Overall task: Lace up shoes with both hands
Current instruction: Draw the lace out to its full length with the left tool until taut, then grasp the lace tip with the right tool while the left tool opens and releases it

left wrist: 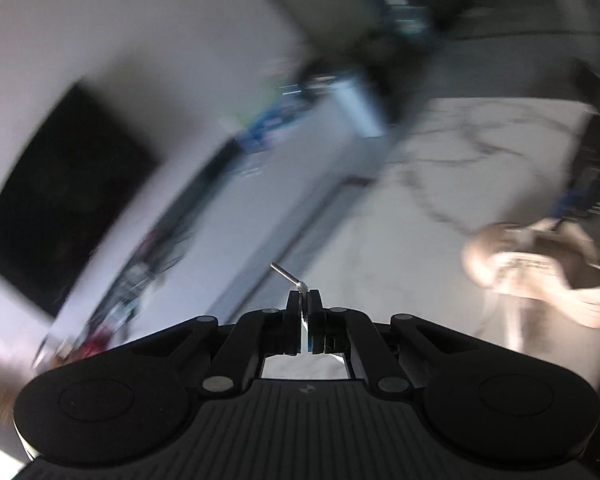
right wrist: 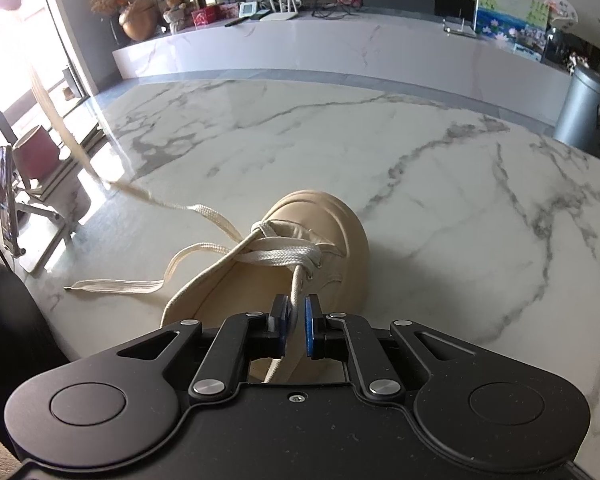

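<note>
A beige shoe [right wrist: 320, 232] lies on the white marble table [right wrist: 440, 184]; in the left wrist view it is a blurred shape at the right [left wrist: 540, 272]. My right gripper [right wrist: 298, 308] hovers just above the shoe's side, shut on a cream lace strand [right wrist: 296, 292] that comes out of an eyelet. Another strand [right wrist: 140, 196] runs off the shoe to the left and rises steeply out of frame. My left gripper [left wrist: 304, 296] is well away from the shoe, shut on a lace end whose stiff tip [left wrist: 286, 274] pokes out past the fingertips. A loose lace loop [right wrist: 112, 286] rests on the table.
A long marble console [right wrist: 300, 48] with boxes, routers and pictures runs behind the table. A grey metal bin [right wrist: 584, 108] stands at the far right, a pink stool [right wrist: 36, 152] and chair legs at the left. The left wrist view is heavily motion-blurred.
</note>
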Available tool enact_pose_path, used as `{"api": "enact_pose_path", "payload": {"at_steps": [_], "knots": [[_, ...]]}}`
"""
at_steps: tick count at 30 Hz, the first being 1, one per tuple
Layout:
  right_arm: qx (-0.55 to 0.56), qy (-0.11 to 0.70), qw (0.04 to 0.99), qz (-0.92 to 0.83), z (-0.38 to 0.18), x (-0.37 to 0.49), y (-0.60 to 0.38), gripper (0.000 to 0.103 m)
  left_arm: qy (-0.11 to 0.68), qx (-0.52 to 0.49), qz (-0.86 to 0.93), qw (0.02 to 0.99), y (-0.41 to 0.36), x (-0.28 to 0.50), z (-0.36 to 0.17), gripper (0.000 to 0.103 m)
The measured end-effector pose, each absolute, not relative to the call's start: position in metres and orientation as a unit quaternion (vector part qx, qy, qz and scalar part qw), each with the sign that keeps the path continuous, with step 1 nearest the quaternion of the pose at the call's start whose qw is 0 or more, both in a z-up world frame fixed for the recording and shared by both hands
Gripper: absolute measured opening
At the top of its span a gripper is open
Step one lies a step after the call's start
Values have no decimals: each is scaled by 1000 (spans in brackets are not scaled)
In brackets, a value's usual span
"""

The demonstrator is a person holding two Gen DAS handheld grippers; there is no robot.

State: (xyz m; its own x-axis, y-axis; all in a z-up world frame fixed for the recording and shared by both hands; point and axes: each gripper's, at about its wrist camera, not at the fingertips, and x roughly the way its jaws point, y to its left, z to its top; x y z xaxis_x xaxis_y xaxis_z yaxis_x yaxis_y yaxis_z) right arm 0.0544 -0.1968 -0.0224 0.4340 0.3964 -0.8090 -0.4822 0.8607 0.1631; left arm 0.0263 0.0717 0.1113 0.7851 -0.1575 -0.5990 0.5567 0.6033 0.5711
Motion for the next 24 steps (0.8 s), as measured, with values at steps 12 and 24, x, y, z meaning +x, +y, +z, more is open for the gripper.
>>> {"api": "enact_pose_path", "payload": {"at_steps": [12, 24], "knots": [[7, 466, 842, 271, -29, 57, -219, 5, 322, 392, -455, 732, -47, 34, 29, 2], [33, 459, 836, 300, -33, 59, -233, 5, 391, 457, -497, 626, -90, 64, -25, 2]]}}
